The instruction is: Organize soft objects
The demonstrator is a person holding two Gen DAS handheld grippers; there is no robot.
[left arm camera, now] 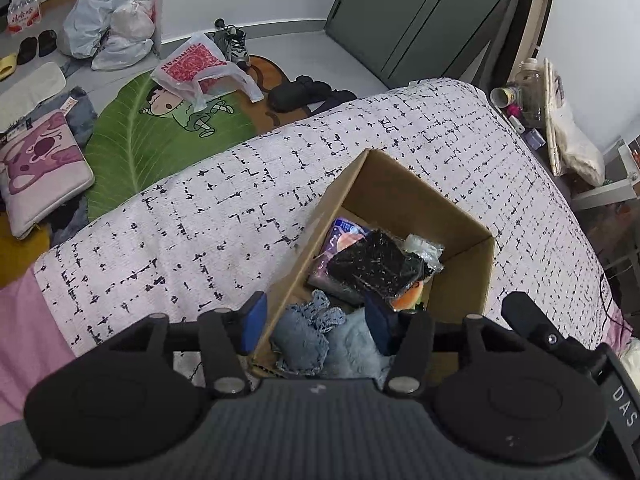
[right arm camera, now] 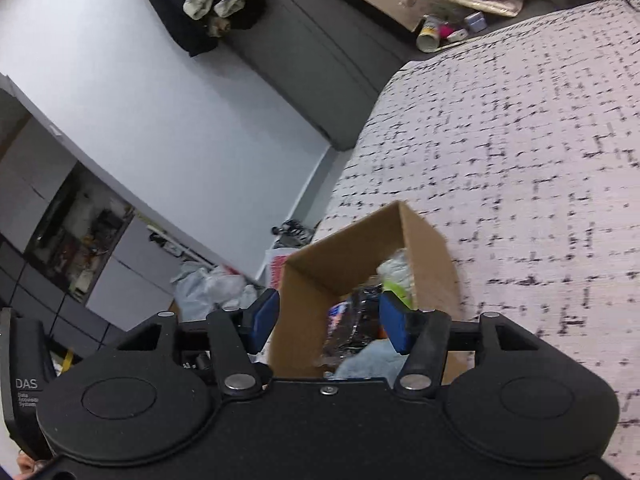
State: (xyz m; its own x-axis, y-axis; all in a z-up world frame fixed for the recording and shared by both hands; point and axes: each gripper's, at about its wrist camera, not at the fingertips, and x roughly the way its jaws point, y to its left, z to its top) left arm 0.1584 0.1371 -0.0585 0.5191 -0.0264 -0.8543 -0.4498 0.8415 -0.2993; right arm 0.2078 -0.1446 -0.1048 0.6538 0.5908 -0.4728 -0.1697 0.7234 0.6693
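An open cardboard box (left arm camera: 404, 188) stands on a bed with a white, black-flecked cover (left arm camera: 200, 220). Inside lie a black packet in clear wrap (left arm camera: 376, 266), a purple packet (left arm camera: 344, 240), a blue knitted cloth (left arm camera: 304, 336) and a pale blue fluffy cloth (left arm camera: 356, 350). My left gripper (left arm camera: 318, 320) is open over the box's near corner, one pad outside the wall and one inside, with the knitted cloth lying loose below. In the right wrist view the right gripper (right arm camera: 330, 320) is open at the box (right arm camera: 340, 256), above the clear wrap (right arm camera: 352, 320) and pale cloth (right arm camera: 372, 360).
Left of the bed, the floor holds a green leaf rug (left arm camera: 136, 148), a pink cushion (left arm camera: 40, 168), plastic bags (left arm camera: 112, 20) and shoes (left arm camera: 236, 42). A cluttered bedside stand (left arm camera: 532, 100) and a dark wardrobe (left arm camera: 420, 12) lie beyond the bed's far end.
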